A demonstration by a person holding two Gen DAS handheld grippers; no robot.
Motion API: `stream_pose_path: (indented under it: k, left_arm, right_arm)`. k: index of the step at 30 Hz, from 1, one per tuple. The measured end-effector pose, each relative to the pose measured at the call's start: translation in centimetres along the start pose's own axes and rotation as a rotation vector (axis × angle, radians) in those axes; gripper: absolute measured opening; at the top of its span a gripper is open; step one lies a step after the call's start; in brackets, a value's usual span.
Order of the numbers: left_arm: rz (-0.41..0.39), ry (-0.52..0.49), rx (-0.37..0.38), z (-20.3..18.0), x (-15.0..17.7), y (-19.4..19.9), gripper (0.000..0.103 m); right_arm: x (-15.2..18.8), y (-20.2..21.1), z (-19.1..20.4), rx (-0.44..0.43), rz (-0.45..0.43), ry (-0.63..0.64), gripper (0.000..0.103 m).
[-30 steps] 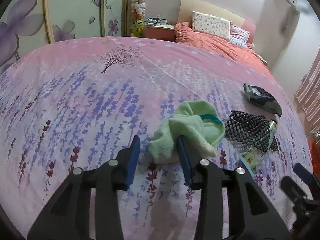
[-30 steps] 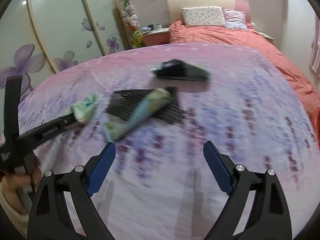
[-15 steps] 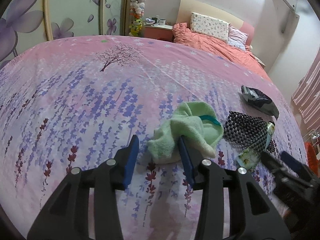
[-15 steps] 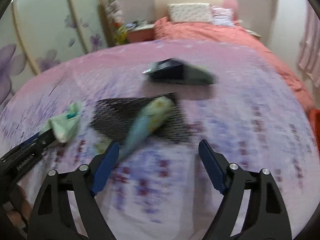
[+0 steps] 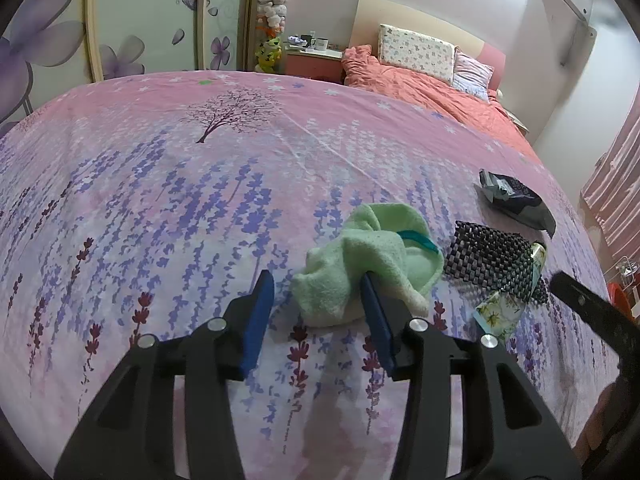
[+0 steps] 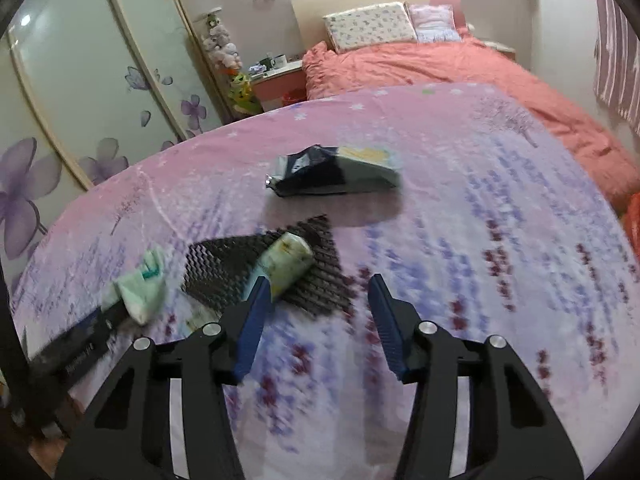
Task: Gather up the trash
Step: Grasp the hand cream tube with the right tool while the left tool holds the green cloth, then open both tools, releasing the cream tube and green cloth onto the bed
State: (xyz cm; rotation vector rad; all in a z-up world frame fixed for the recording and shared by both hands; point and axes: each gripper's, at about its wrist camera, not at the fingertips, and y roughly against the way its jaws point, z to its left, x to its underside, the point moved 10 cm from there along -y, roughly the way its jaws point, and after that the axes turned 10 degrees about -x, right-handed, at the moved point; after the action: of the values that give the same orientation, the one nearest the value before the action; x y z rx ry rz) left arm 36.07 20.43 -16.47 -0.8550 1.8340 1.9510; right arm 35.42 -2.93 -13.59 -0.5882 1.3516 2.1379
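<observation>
Two claws work the litter on the bedspread [image 5: 200,200].
Nearest, left gripper [image 5: 316,300] widens around the green cloth [image 5: 360,264]; right gripper [image 6: 316,300] narrows, empty, toward the floral wrapper [image 6: 286,262] on the black mesh [image 6: 224,264], dark packet [image 6: 332,174] beyond.

The right tongs [image 6: 316,300] are hovering low over a bed covered by a pink and lavender sheet [image 6: 460,200], their jaws closing with nothing yet between them. Just past the blue pads, toward eleven o'clock, a pale floral wrapper [image 6: 286,262] is lying on a black mesh mat [image 6: 224,264]. At twelve o'clock a dark foil bag [image 6: 332,174] is resting farther up the sheet. At nine o'clock a crumpled green cloth [image 6: 142,286] is sitting at the tip of what seems, through the blur, to be the left tongs [image 6: 92,340].
</observation>
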Motion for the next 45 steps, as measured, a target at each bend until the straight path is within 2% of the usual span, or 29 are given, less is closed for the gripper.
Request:
stream_pose_path:
  k: [9, 12, 14, 16, 22, 28, 31, 37, 41, 45]
  left_arm:
    - [0.001, -0.01, 0.004, -0.6, 0.0, -0.2, 0.05]
    - [0.001, -0.01, 0.006, -0.7, 0.0, -0.3, 0.05]
    - [0.001, -0.008, 0.007, -0.7, 0.0, -0.2, 0.05]
    - [0.001, -0.005, 0.009, -0.7, 0.0, -0.2, 0.05]
    - [0.0, -0.002, 0.015, -0.7, 0.0, -0.2, 0.05]
    - [0.0, -0.002, 0.014, -0.7, 0.0, -0.2, 0.05]
    - [0.0, -0.004, 0.012, -0.6, 0.0, -0.2, 0.05]
    - [0.0, -0.004, 0.013, -0.6, 0.0, -0.2, 0.051]
    - [0.001, -0.012, 0.005, -0.7, 0.0, -0.2, 0.052]
    - [0.001, -0.032, 0.007, -1.2, 0.1, -0.3, 0.059]
  right_arm:
    - [-0.6, -2.5, 2.0, 0.015, 0.028, 0.002, 0.052]
    - [-0.5, -3.3, 2.4, 0.04, 0.041, 0.011, 0.047]
    - [-0.7, -3.6, 2.5, 0.066, 0.036, 0.038, 0.04]
    - [-0.5, -3.4, 2.7, 0.052, 0.043, 0.047, 0.031]
    - [0.4, -1.0, 0.5, 0.061, 0.053, 0.073, 0.026]
    - [0.8, 1.6, -4.1, 0.149, 0.051, 0.082, 0.026]
    - [1.1, 2.5, -5.9, 0.164, 0.049, 0.08, 0.027]
    - [1.7, 2.9, -5.8, 0.211, 0.039, 0.143, 0.027]
    - [1.9, 3.0, -5.9, 0.209, 0.036, 0.128, 0.028]
    - [2.1, 3.2, -6.2, 0.229, 0.034, 0.126, 0.034]
